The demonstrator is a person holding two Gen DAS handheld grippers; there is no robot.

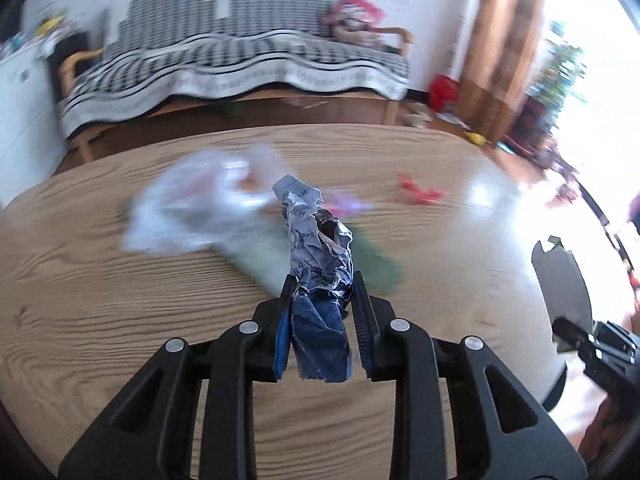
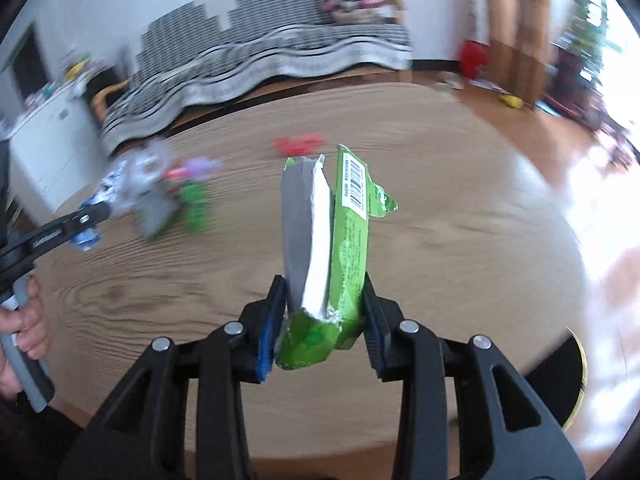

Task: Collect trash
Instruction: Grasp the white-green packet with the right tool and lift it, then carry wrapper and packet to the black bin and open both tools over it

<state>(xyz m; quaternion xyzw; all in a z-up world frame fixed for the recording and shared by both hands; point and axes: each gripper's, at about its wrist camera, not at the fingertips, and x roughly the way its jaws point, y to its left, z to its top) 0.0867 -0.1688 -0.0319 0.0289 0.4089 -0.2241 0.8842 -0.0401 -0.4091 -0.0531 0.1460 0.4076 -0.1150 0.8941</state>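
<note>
I count 2 grippers, left gripper (image 1: 320,300) and right gripper (image 2: 324,304), each gripping 1 wrapper: crumpled blue wrapper (image 1: 316,264), green wrapper (image 2: 344,232); 1 red scrap (image 2: 298,145) on 1 surface (image 2: 460,240).

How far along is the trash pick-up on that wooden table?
Partway, it seems. In hand: the left gripper is clamped on a crumpled blue-and-silver wrapper, and the right gripper on a torn green packet. Left on the table: a red scrap, a clear plastic bag and blurred purple and green pieces beside it. No bin is visible.

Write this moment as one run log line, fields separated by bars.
left gripper: shut on crumpled blue-and-silver foil wrapper | right gripper: shut on torn green snack packet | red scrap: on wooden table
</note>
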